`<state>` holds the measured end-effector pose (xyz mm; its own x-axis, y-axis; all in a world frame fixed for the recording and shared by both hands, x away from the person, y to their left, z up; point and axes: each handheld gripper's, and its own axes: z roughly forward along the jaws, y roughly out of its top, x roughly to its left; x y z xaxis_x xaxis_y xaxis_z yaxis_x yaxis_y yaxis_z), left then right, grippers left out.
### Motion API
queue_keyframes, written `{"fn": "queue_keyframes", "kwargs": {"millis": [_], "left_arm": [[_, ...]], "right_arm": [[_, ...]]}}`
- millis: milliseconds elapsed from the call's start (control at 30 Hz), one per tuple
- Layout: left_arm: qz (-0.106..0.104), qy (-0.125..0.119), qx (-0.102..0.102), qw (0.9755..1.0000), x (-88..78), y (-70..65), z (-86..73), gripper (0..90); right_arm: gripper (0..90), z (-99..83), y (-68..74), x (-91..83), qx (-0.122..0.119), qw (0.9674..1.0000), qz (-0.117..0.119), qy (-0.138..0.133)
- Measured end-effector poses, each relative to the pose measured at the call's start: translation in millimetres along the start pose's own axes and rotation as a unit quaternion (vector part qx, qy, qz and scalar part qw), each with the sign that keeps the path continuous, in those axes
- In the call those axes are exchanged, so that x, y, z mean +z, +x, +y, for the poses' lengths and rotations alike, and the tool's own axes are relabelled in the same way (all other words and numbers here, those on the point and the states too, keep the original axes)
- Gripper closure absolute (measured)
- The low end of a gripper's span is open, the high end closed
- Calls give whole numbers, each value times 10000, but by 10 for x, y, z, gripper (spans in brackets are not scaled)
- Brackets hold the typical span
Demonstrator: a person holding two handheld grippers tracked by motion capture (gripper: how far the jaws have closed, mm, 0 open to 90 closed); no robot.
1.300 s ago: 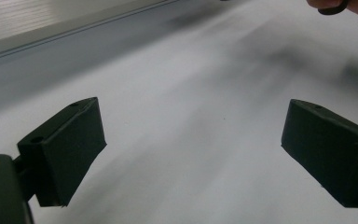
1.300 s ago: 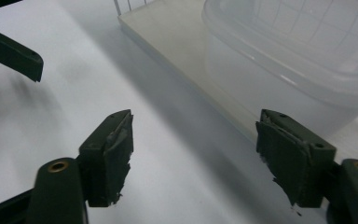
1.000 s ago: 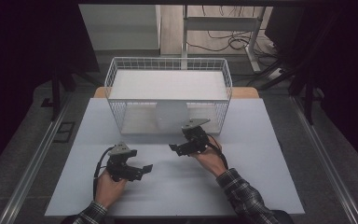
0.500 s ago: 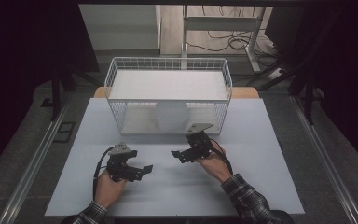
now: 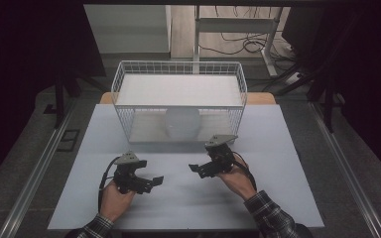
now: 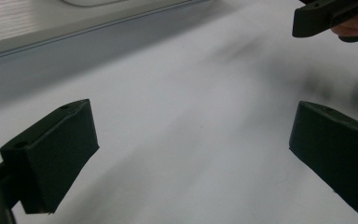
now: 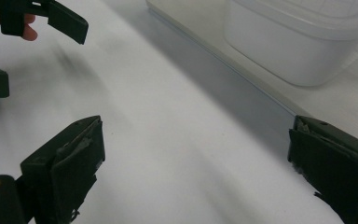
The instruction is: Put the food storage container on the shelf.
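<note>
- The right gripper (image 5: 198,169) rests low over the white table (image 5: 287,198), in front of the wire basket (image 5: 124,94). Its jaws stand wide apart with nothing between them, and they have just been opening further.
- In the right gripper view the two black jaws frame bare table, with the white plastic tub (image 7: 298,42) beyond and to the right, well apart from both pads.
- The left gripper (image 5: 154,181) sits near the front left of the table, its jaws also spread wide and empty. It points across toward the right gripper.
- In the left gripper view one jaw of the right gripper shows at the top right corner, with a bit of the hand behind it.
- The tub (image 5: 182,122) stands upright under the basket's raised white shelf (image 5: 178,90), in the lower part of the basket, near the middle of its front side. A lid seems to sit on it, though I cannot be sure.
- As I judge it, the tub is already stowed in the basket and both grippers are clear of it. If putting it there was the job, little seems left to do beyond drawing the hands away.
- If the tub is instead to come out, nothing has been gripped yet.
</note>
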<state>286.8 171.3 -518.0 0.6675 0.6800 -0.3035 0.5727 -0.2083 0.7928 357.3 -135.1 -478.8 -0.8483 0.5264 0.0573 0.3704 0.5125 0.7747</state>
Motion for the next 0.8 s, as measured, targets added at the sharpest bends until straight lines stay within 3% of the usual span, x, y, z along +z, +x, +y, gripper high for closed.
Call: {"fn": "queue_keyframes", "kwargs": {"millis": [433,800], "left_arm": [[-43,4,7,10000,12,0,-13,11],[-2,111,276,9996,54,-60,-23,19]], "right_arm": [[35,-139,78,-108,-3,10000,1,-36],[32,-257,124,-169,-57,10000,-37,9]]}}
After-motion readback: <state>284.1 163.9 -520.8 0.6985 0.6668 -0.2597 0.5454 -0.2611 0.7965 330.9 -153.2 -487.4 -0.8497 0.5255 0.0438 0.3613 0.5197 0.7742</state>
